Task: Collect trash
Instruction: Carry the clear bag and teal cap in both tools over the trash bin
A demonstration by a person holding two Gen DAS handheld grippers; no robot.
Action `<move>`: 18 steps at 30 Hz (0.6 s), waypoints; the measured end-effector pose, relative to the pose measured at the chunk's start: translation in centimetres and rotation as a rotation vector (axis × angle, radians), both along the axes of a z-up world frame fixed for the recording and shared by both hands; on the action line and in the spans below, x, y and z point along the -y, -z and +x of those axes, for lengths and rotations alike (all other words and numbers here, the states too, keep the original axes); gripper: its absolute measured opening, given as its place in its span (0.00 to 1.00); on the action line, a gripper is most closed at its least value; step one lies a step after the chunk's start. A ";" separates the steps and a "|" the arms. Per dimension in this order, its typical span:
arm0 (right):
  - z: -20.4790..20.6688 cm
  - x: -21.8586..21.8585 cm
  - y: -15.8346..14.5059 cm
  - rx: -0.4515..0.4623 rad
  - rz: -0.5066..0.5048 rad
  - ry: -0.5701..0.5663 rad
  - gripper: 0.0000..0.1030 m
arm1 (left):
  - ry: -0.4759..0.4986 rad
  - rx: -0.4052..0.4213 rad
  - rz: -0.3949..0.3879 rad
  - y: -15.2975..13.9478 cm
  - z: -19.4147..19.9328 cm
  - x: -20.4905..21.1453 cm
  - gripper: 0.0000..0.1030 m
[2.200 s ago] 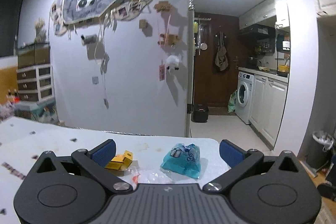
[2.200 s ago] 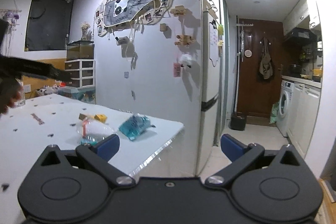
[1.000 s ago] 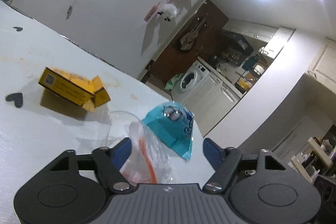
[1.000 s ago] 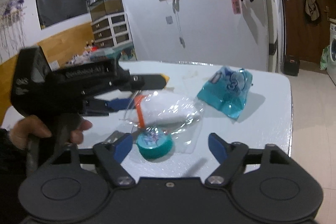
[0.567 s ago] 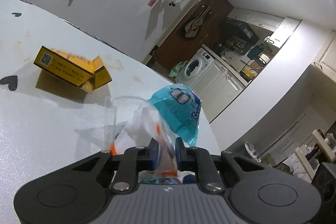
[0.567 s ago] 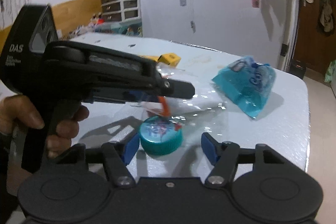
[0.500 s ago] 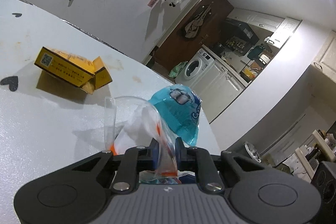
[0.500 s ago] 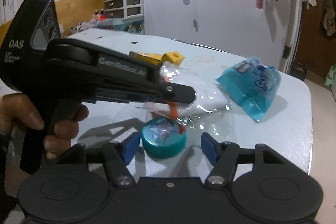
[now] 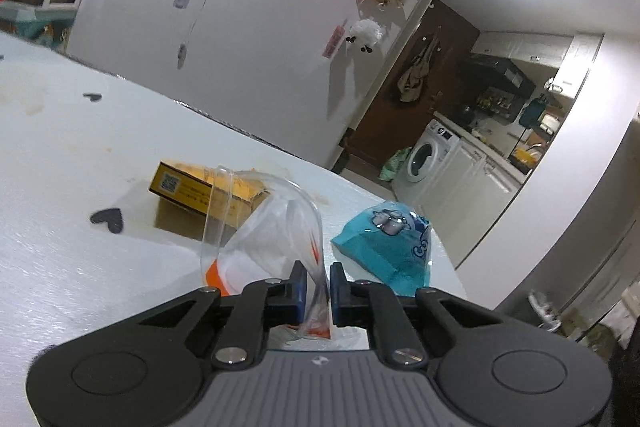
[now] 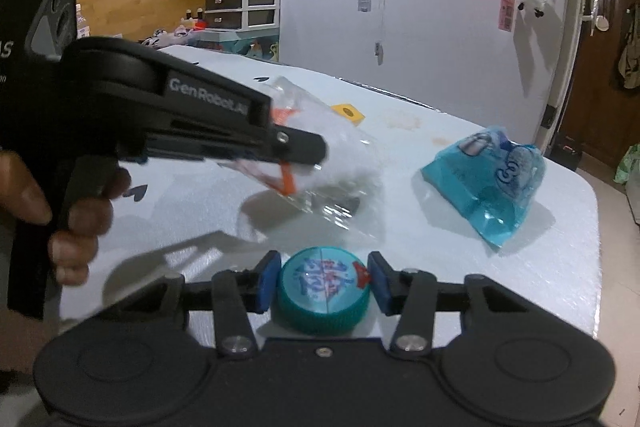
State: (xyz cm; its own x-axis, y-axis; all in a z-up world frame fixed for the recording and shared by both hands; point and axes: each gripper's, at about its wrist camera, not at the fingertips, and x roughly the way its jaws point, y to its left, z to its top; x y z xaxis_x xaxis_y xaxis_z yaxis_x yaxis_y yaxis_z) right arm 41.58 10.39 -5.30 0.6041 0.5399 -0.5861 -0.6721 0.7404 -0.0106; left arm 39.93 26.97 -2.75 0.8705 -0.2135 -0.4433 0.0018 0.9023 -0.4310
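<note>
- Your left claw [image 9: 318, 285] pinches a crinkly clear plastic bag [image 9: 276, 227].
- Your right claw [image 10: 322, 283] is closing around a round ridged teal cap [image 10: 323, 295].
- White speckled table [image 9: 60, 155], kitchen beyond.

teal cap [image 10: 323, 297], yellow box [image 9: 200, 189], blue wrapper [image 10: 490, 179], black-hearted white table [image 9: 80, 147]

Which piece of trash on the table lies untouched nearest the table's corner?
The blue wrapper, free beside the corner; the clear bag and teal cap sit in grippers.
</note>
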 end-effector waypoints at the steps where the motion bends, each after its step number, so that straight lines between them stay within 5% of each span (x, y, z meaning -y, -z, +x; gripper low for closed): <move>1: -0.1 0.3 -0.1 0.004 0.002 0.005 0.47 | -0.001 0.002 0.010 -0.2 -0.2 0.2 0.11; 18: -1.9 11.0 -3.0 0.080 0.127 0.188 0.47 | 0.055 0.049 0.332 -2.3 -4.3 9.5 0.09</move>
State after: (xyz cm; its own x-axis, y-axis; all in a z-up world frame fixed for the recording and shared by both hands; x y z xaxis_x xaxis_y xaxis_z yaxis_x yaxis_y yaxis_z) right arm 39.67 -0.65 -2.33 0.7429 0.4798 -0.4669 -0.5226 0.8514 0.0434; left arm 35.65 17.47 -0.49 0.8836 -0.1122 -0.4546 0.0681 0.9913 -0.1123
